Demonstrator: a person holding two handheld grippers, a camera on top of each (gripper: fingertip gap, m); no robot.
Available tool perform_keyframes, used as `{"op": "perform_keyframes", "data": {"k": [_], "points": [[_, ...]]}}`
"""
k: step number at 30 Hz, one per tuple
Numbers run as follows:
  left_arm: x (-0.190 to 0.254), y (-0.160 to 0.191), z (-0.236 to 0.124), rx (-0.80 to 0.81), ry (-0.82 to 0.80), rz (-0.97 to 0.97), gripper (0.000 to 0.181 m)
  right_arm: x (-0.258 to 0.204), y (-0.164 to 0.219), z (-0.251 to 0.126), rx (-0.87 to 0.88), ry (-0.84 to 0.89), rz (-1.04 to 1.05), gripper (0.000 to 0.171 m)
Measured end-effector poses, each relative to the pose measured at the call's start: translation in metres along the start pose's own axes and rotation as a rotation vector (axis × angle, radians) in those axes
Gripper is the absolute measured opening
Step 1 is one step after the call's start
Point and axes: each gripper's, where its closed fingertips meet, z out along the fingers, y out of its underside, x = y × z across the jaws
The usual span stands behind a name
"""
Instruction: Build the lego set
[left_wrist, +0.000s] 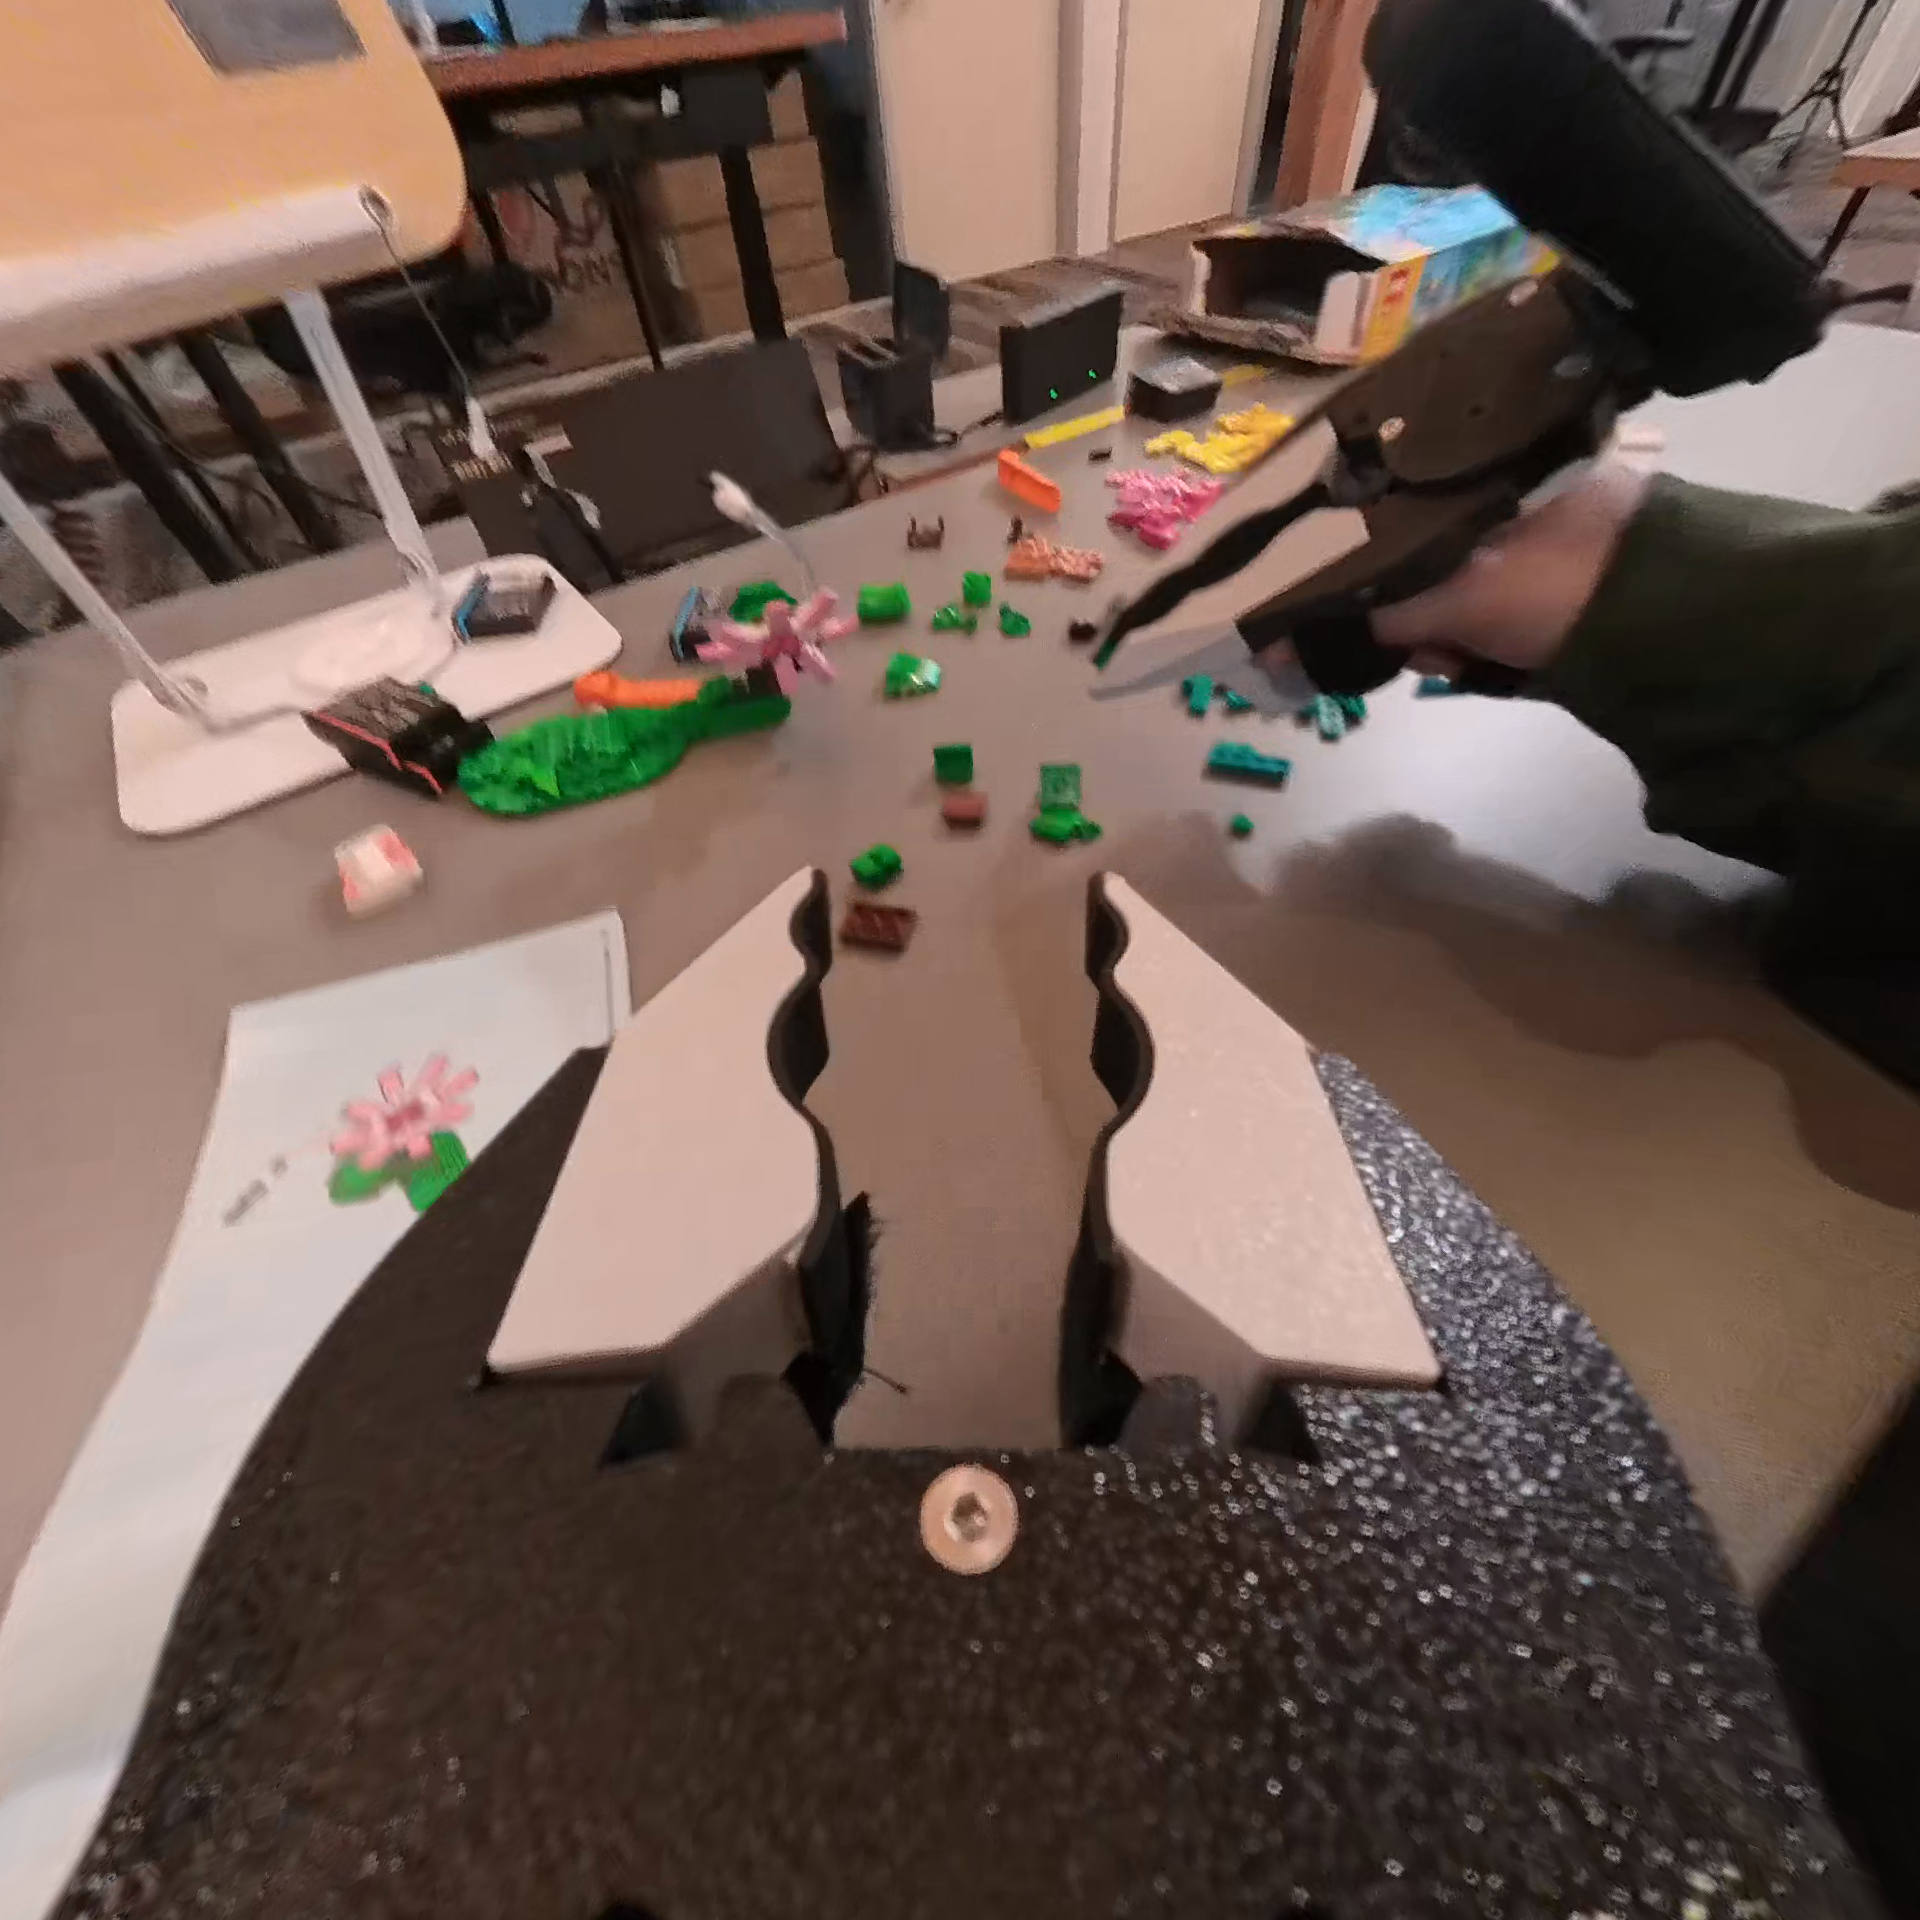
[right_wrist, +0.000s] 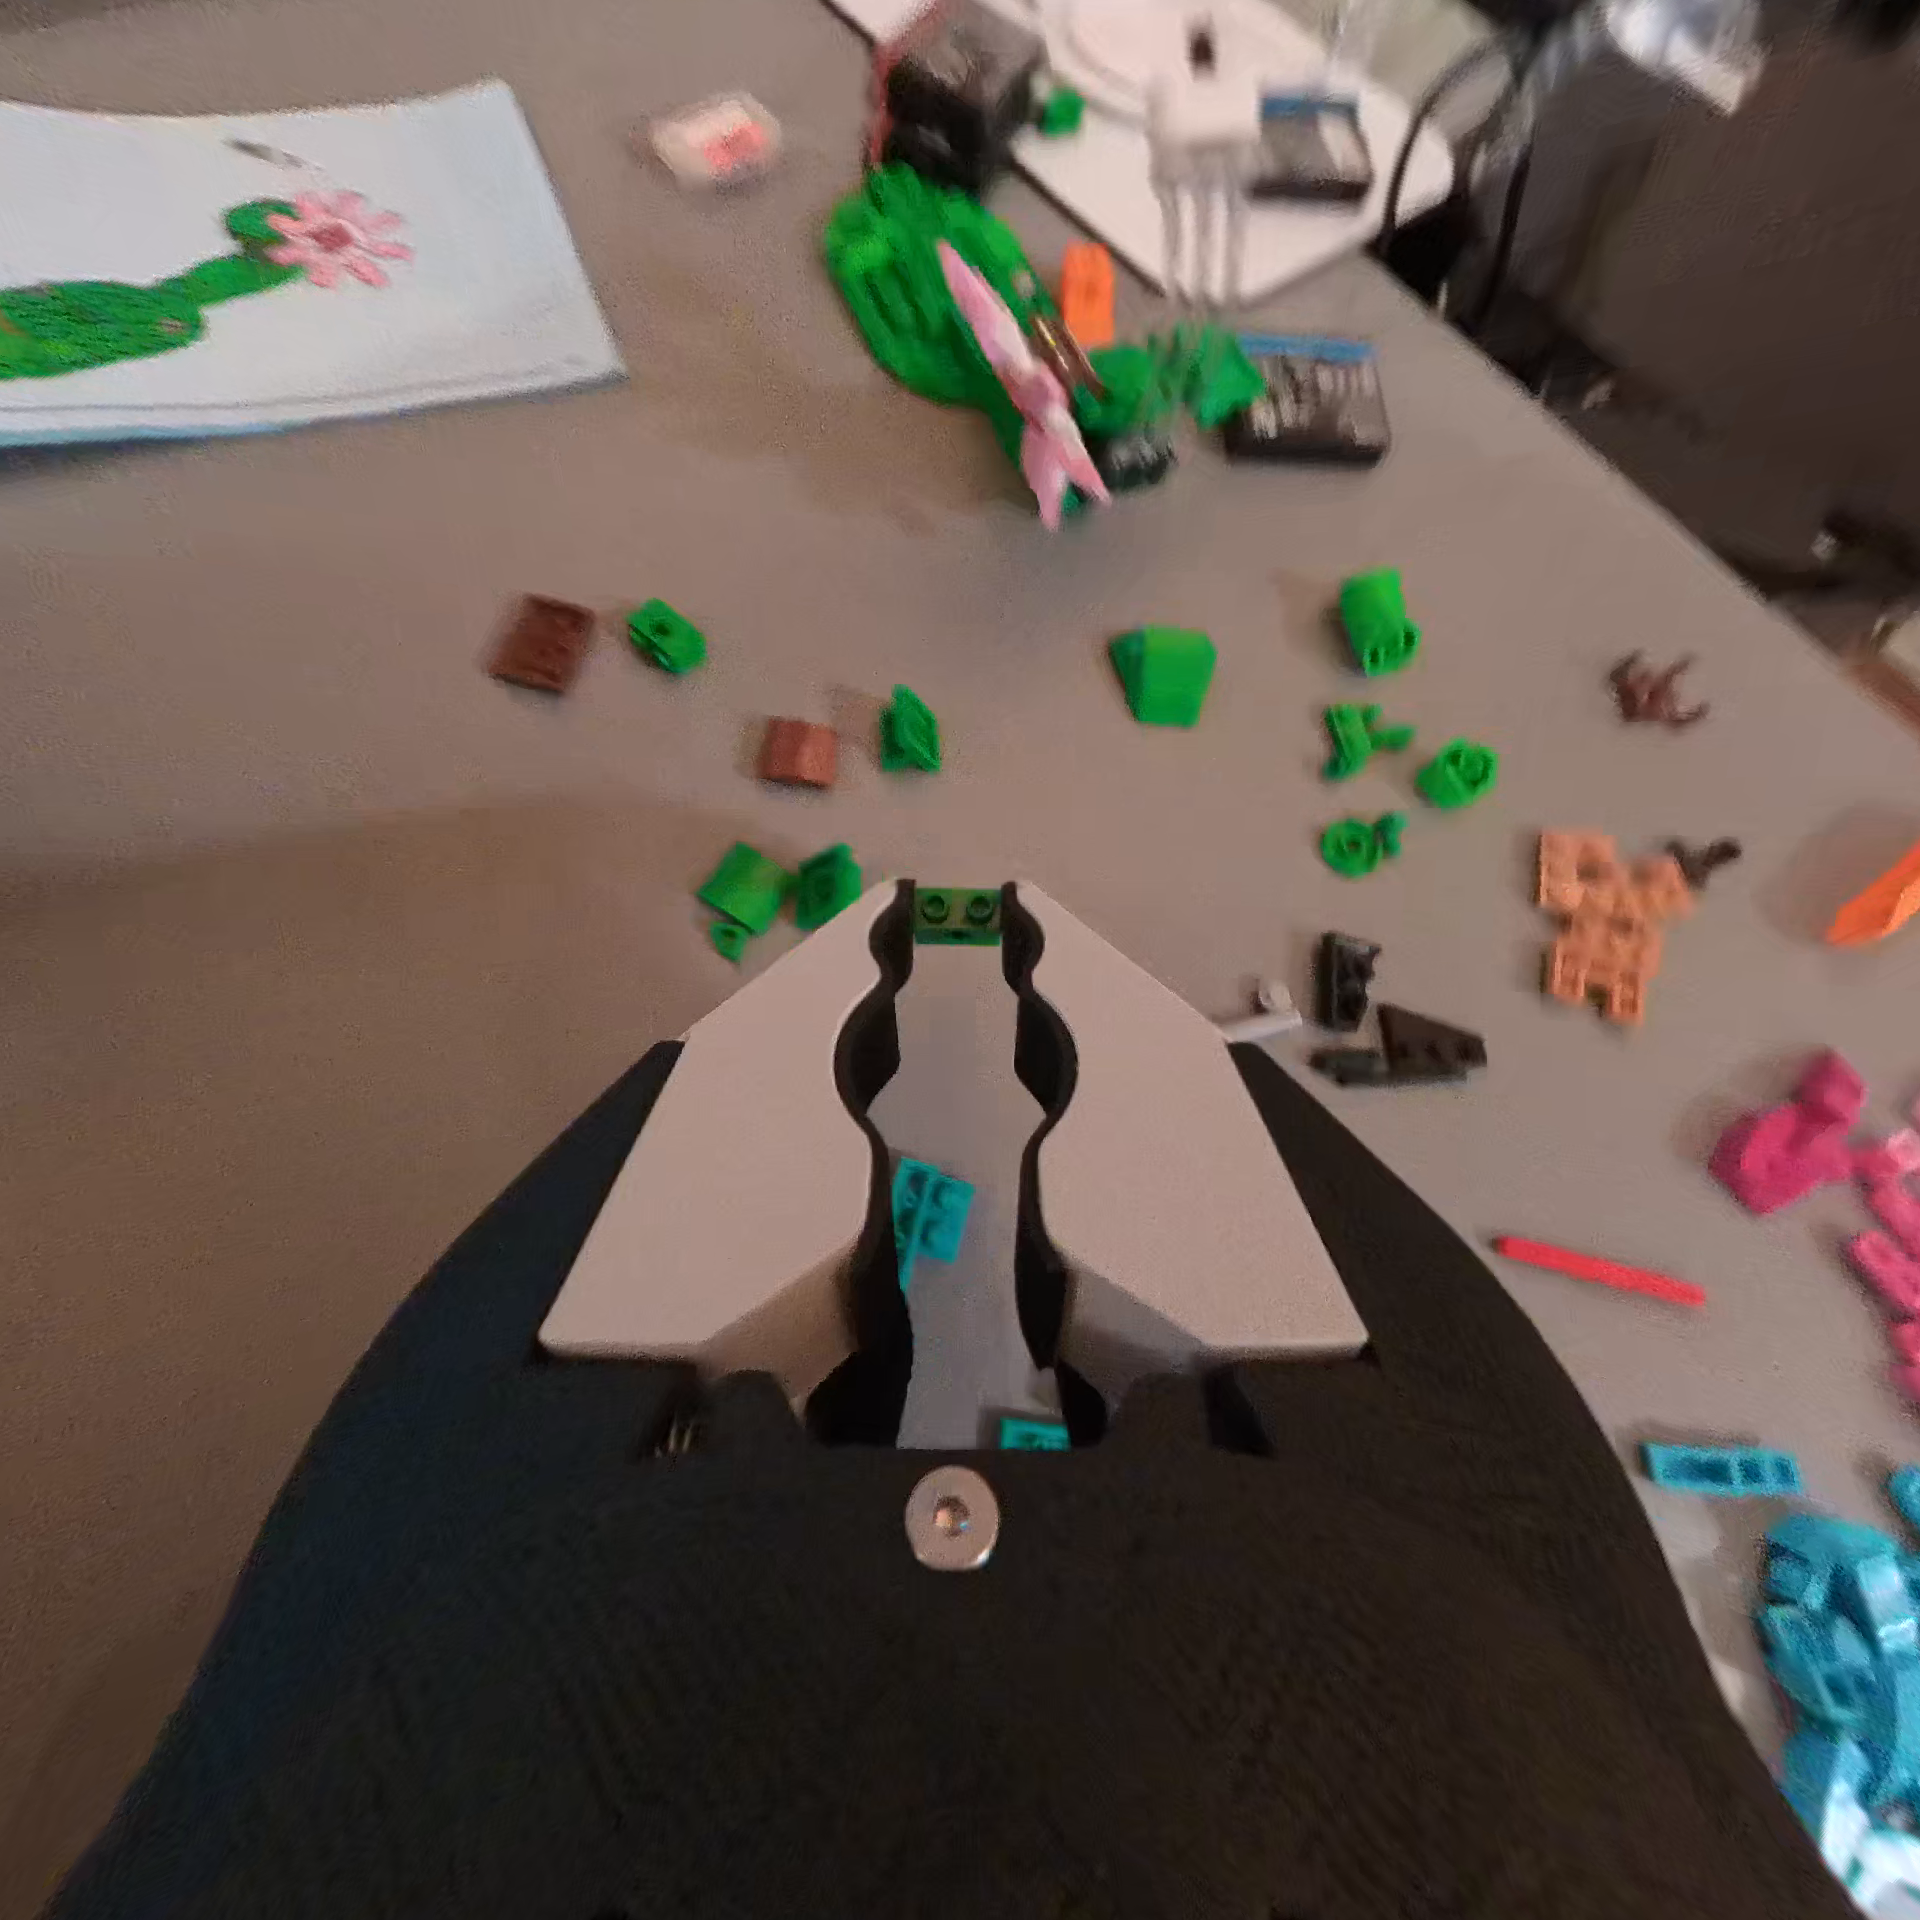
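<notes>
My right gripper (right_wrist: 958, 896) is shut on a small green two-stud brick (right_wrist: 958, 916), held above the grey table; it also shows in the left wrist view (left_wrist: 1107, 649) at the right, held by a hand. My left gripper (left_wrist: 956, 888) is open and empty above the table, with a brown plate (left_wrist: 879, 927) and a green piece (left_wrist: 876, 864) just past its left fingertip. The partly built green base with a pink flower (left_wrist: 623, 743) (right_wrist: 935, 301) lies farther off. Loose green pieces (right_wrist: 1162, 675) are scattered around.
The instruction sheet (left_wrist: 312, 1143) (right_wrist: 260, 260) lies left. Piles of pink (right_wrist: 1818, 1153), peach (right_wrist: 1605, 925), teal (right_wrist: 1839, 1621) and yellow (left_wrist: 1226, 442) pieces lie right. A white lamp base (left_wrist: 312, 707), black boxes (left_wrist: 1060, 348) and the opened set box (left_wrist: 1371, 270) stand at the back. The green piece (left_wrist: 876, 864) lies around 10 centimeters away from my right fingertips. It turns up in the right wrist view (right_wrist: 658, 632) as well. The brown plate (left_wrist: 879, 927) is about 12 centimeters from both grippers' fingertips. The right camera catches it too, in the right wrist view (right_wrist: 541, 646).
</notes>
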Motion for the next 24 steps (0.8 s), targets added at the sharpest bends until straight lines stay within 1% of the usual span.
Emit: {"op": "perform_keyframes", "data": {"k": [1, 5, 8, 9, 10, 11, 12, 13, 15, 17, 20, 24], "points": [[-0.005, -0.006, 0.009, 0.008, -0.008, 0.013, 0.048, 0.003, 0.006, 0.004, -0.031, -0.009, 0.008, 0.015], [-0.025, -0.027, 0.038, 0.044, -0.02, 0.018, 0.052, -0.002, 0.018, 0.022, -0.127, -0.03, -0.03, 0.015], [-0.042, -0.034, 0.05, 0.089, -0.06, 0.002, 0.053, -0.006, 0.017, 0.029, -0.131, -0.064, -0.017, 0.015], [-0.047, -0.036, 0.052, 0.104, -0.078, -0.007, 0.053, -0.005, 0.017, 0.029, -0.134, -0.064, -0.012, 0.018], [-0.051, -0.037, 0.054, 0.125, -0.094, -0.015, 0.053, -0.001, 0.017, 0.027, -0.138, -0.049, -0.005, 0.033], [-0.054, -0.038, 0.055, 0.153, -0.106, -0.018, 0.053, 0.002, 0.014, 0.023, -0.135, -0.032, 0.0, 0.042], [-0.055, -0.039, 0.055, 0.183, -0.114, -0.018, 0.053, 0.0, 0.007, 0.018, -0.108, -0.035, 0.001, 0.045], [-0.055, -0.039, 0.055, 0.206, -0.123, -0.014, 0.053, -0.009, -0.004, 0.013, -0.059, -0.064, 0.002, 0.045], [-0.057, -0.04, 0.052, 0.248, -0.158, 0.017, 0.052, -0.043, -0.025, 0.009, 0.015, -0.177, -0.001, 0.041], [-0.058, -0.046, 0.048, 0.288, -0.185, 0.046, 0.052, -0.079, -0.034, 0.015, 0.023, -0.27, -0.03, 0.037], [-0.06, -0.058, 0.042, 0.365, -0.208, 0.067, 0.051, -0.105, -0.026, 0.041, -0.066, -0.303, -0.034, 0.037], [-0.063, -0.065, 0.033, 0.425, -0.225, 0.084, 0.049, -0.106, -0.027, 0.065, -0.106, -0.24, 0.012, 0.038]]}}
